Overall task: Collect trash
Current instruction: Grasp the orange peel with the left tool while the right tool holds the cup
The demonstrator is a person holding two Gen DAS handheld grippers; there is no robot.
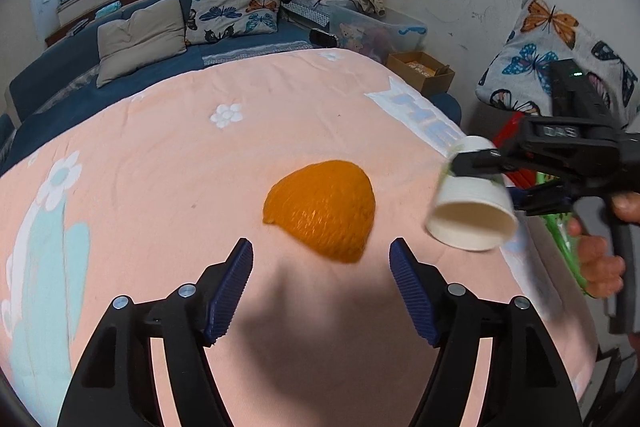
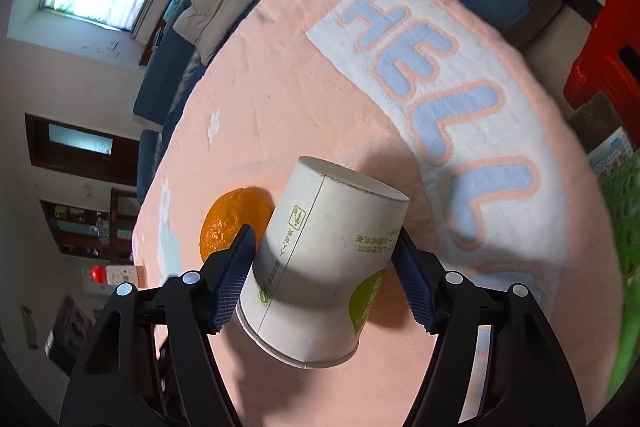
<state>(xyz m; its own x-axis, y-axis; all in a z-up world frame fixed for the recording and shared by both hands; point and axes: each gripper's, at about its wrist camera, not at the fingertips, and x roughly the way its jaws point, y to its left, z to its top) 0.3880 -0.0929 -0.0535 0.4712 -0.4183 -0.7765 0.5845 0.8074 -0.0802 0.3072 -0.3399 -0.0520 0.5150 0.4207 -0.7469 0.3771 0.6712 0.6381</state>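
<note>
Between the blue ribbed pads of the right gripper [image 2: 324,275] sits a white paper cup with green print [image 2: 320,267], clamped across its body, tipped with its mouth toward the camera, above the peach fleece blanket [image 2: 304,99]. Thin paper walls could buckle or slip if the squeeze shifts. Beside it lies a domed piece of orange peel [image 1: 322,209]; the left gripper [image 1: 322,291] hovers short of it, jaws apart and empty, and may pinch blanket instead.

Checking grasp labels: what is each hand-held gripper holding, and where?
Right hand-held gripper: paper cup, clamped across its side wall, lifted off the blanket. Left hand-held gripper: nothing; open short of the orange peel.
</note>
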